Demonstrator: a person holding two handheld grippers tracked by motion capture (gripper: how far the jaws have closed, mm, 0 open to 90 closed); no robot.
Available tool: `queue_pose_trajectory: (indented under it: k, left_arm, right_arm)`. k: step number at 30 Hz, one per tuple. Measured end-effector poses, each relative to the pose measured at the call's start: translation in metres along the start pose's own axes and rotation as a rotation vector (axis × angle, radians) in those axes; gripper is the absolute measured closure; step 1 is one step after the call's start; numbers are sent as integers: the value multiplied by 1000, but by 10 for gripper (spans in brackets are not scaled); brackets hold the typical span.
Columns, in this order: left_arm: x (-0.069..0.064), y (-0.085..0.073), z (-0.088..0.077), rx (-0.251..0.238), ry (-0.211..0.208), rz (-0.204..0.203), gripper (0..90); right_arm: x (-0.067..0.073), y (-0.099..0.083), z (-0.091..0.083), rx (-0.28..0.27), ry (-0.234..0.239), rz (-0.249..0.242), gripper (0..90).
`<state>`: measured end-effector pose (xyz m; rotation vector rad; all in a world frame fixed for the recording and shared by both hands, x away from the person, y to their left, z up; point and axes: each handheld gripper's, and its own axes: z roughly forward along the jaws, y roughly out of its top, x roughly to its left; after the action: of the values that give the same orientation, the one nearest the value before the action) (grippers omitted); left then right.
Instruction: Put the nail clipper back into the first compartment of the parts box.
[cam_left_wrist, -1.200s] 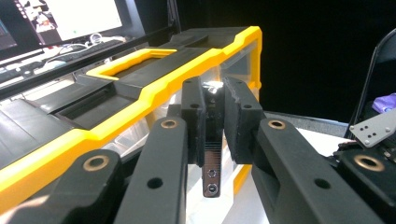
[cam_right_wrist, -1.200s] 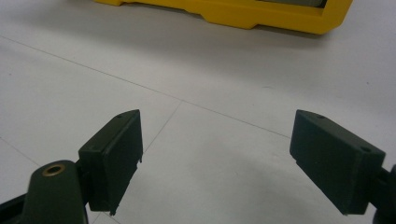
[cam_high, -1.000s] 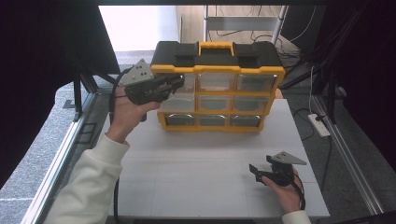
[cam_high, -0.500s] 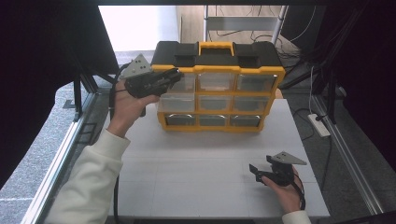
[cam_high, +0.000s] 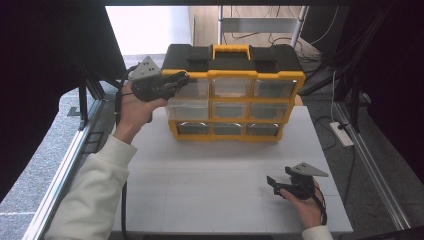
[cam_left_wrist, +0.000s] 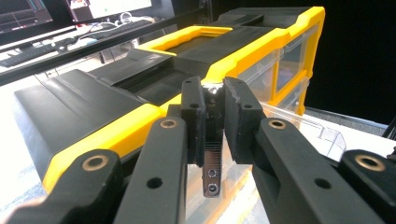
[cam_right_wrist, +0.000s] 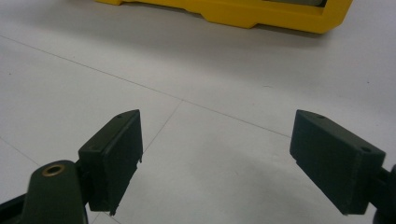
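A yellow and black drawer organizer (cam_high: 232, 60) stands at the back of the white table (cam_high: 210, 170). Its left middle clear drawer (cam_high: 188, 109) is pulled out a little. My left gripper (cam_high: 182, 79) is held at the organizer's top left corner, above that drawer. In the left gripper view its jaws stand nearly together over the yellow rim (cam_left_wrist: 116, 135), and the left gripper (cam_left_wrist: 214, 93) is shut on a small shiny metal piece (cam_left_wrist: 213, 87). The pulled-out drawer (cam_left_wrist: 308, 128) lies below it. My right gripper (cam_high: 275, 182) rests low on the table at the front right, open and empty (cam_right_wrist: 217, 149).
The organizer's yellow base (cam_right_wrist: 261, 14) lies well ahead of the right gripper across bare white tabletop. Metal rails (cam_high: 65, 170) run along both table sides. A white power strip (cam_high: 341, 134) and cables lie off the right edge.
My left gripper has risen a little along the organizer's top left corner. The right gripper has not moved.
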<state>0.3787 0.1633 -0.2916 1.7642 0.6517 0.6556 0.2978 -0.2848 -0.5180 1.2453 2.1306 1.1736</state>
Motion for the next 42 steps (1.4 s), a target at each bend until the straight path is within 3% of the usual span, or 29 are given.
queue_pose_trajectory:
  k: [7,13,18,26,42]
  left_arm:
    - [1,-2,-1,-14,5,-21,748]
    - [-1,-5,-7,-56,-38,-52,428]
    - [-1,-9,-13,-79,-79,-72,328]
    - [-5,-15,-21,-100,-122,-91,310]
    - [-30,-20,-39,-147,-208,-94,307]
  right_arm:
    - [0,0,0,3,1,3,172]
    - [0,0,0,2,0,1,172]
    - [-1,0,0,4,-2,2,172]
    - [-1,1,1,-1,-2,7,172]
    - [-1,2,1,-5,-12,0,171]
